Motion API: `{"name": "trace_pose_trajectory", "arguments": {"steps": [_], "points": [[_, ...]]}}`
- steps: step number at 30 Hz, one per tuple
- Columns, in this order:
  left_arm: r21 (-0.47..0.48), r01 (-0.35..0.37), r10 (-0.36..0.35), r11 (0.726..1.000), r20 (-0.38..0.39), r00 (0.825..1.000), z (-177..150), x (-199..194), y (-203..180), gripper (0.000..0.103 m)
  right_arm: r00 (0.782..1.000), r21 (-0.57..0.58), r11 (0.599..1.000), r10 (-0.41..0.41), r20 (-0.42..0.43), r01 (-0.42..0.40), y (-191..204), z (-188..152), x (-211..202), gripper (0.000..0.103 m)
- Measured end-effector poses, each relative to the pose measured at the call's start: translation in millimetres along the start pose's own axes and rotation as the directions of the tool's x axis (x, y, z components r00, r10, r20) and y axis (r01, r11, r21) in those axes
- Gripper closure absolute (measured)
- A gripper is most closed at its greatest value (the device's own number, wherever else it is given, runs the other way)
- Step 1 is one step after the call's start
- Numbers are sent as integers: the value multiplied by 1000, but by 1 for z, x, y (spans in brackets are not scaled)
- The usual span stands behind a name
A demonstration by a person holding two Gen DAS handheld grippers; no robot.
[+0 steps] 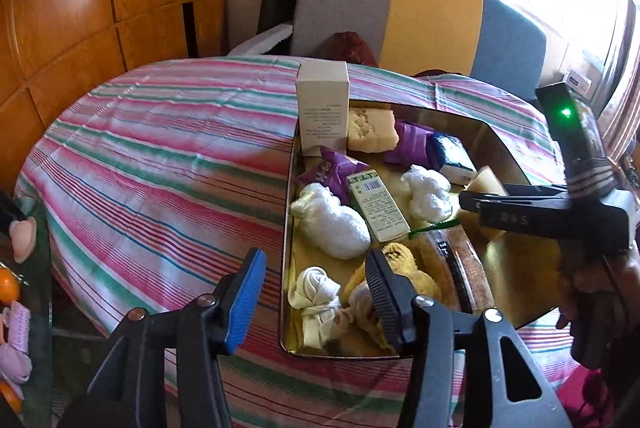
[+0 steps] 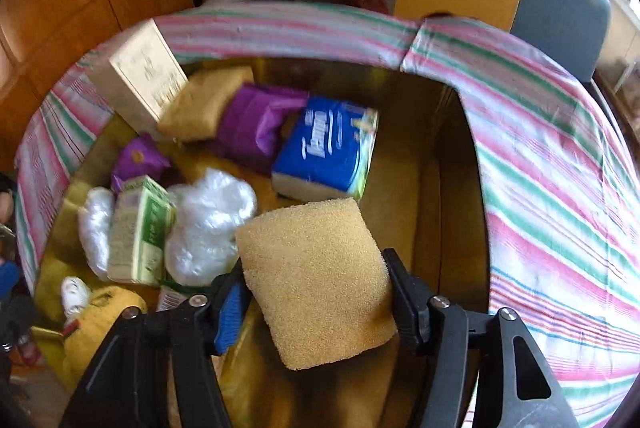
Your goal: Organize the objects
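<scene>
Striped pink-green-white cloth (image 1: 152,156) covers the round table, bare across its left half. Left gripper (image 1: 316,292) hangs over the near left corner of the gold tray (image 1: 286,252); its fingers are spread, blue pad (image 1: 247,298) outside the tray wall over the cloth, black pad (image 1: 382,294) over the tray contents, nothing pinched between them. Under the black pad lie a knotted cream cloth bundle (image 1: 316,302) and a yellow towel (image 1: 404,268), both at the tray's near end.

Inside the tray going right: white box (image 1: 323,106) upright at the far left corner, a pale sponge block (image 1: 372,128) just beside it, purple packets (image 1: 332,168), two white crumpled plastic wads (image 1: 332,224) with a green-edged carton (image 1: 378,206) lying between them, then a blue tissue pack (image 2: 328,148) toward the far middle. Right part of the tray floor is mostly bare.

Right gripper (image 2: 316,300) sits over the near middle of the tray with a tan sponge (image 2: 316,280) between its jaws; the sponge fills the gap and both pads meet its sides, though the right-wrist view is motion-blurred, so how firmly they press I cannot tell. Sponge is tilted, raised above the tray floor, near the blue tissue pack. In the left-wrist view that gripper enters from the right edge, a hand (image 1: 600,304) around its handle.
</scene>
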State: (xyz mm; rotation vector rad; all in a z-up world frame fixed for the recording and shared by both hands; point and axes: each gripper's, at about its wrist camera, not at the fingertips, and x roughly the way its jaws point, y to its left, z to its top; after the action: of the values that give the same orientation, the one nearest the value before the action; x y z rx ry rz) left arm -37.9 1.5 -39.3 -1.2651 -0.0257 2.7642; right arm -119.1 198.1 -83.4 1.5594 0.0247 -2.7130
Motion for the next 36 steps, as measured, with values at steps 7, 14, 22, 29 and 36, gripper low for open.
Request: {"name": "trace_pose_trajectory", "arguments": {"steps": [7,14,22,29,36], "points": [[20,-56,54,998,75,996,5,-20,-8,50,997,37,999,-9,78,6,-8,-12,-30,22],[11,-53,50,999,148,988,11,-48,-15,35,973,112,994,-33,227,8,-6,-35,-78,13],[-3,-137,135,991,204,970,7,-68,-24,33,932,108,992,-102,348,68,18,-65,-112,9],[-30,-126,130,992,180,975,-2,-62,-19,33,910,131,987,-135,391,90,27,-80,-123,7],[-21,-130,132,991,213,968,-4,-64,-19,37,913,127,989,-126,389,83,30,-81,-123,6]]}}
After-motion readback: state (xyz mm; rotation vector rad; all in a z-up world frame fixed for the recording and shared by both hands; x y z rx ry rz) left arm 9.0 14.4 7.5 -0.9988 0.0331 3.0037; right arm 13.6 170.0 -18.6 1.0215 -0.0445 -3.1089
